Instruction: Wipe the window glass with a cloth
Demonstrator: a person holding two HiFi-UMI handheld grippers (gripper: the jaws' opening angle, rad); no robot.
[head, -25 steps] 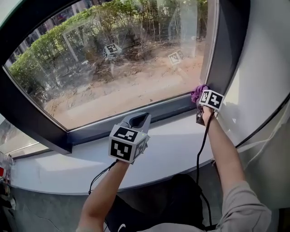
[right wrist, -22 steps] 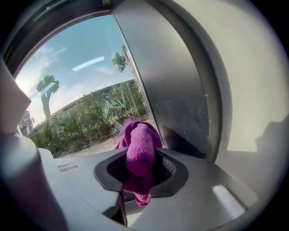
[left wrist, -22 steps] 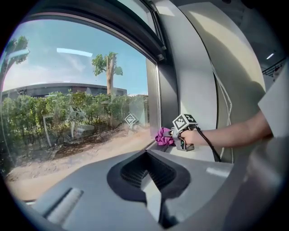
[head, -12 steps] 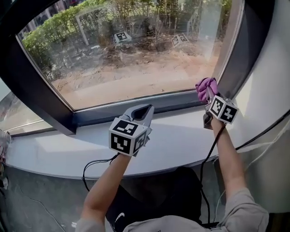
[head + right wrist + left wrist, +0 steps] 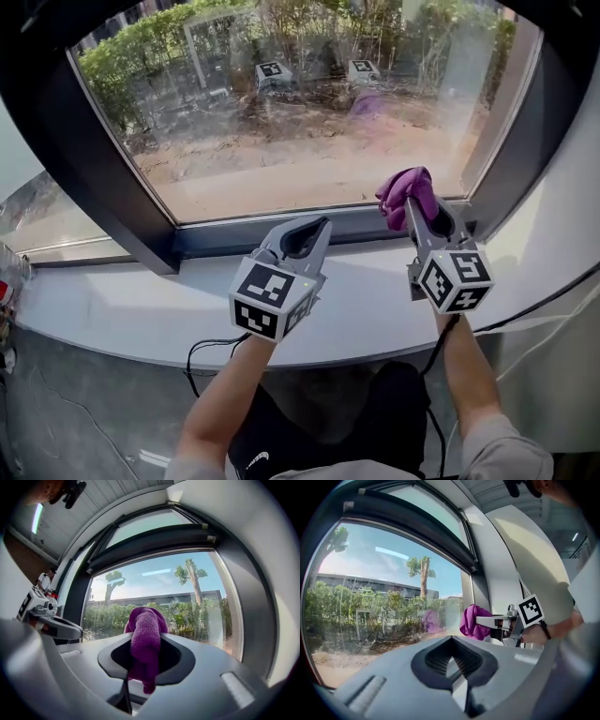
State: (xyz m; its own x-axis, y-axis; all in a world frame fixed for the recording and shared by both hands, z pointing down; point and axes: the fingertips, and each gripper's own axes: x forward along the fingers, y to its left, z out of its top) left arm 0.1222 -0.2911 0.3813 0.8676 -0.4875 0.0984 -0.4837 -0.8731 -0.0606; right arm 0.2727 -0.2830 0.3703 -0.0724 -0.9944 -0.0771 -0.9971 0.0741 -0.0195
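- Sunlit hedges and bare earth fill the window glass (image 5: 309, 131), which sits in a dark frame above a white sill (image 5: 141, 314).
- Right gripper (image 5: 415, 214): the jaws are clamped on a purple cloth (image 5: 403, 190). The cloth bunches out ahead of the tips and trails down between them.
- The cloth sits near the lower right corner of the glass, close to it but not touching (its purple reflection shows in the pane, apart from the cloth itself).
- Left gripper (image 5: 302, 236): the jaws are closed together on nothing. It is below the bottom edge of the glass, over the sill.
- The step in hand reads as the approach: the cloth is gripped and aimed at the pane, and no wiping contact has been made yet.
- The next move likely calls for pressing the bunched cloth against the glass and sweeping it across. The grip must stay firm enough that the pane's drag does not pull the cloth free.
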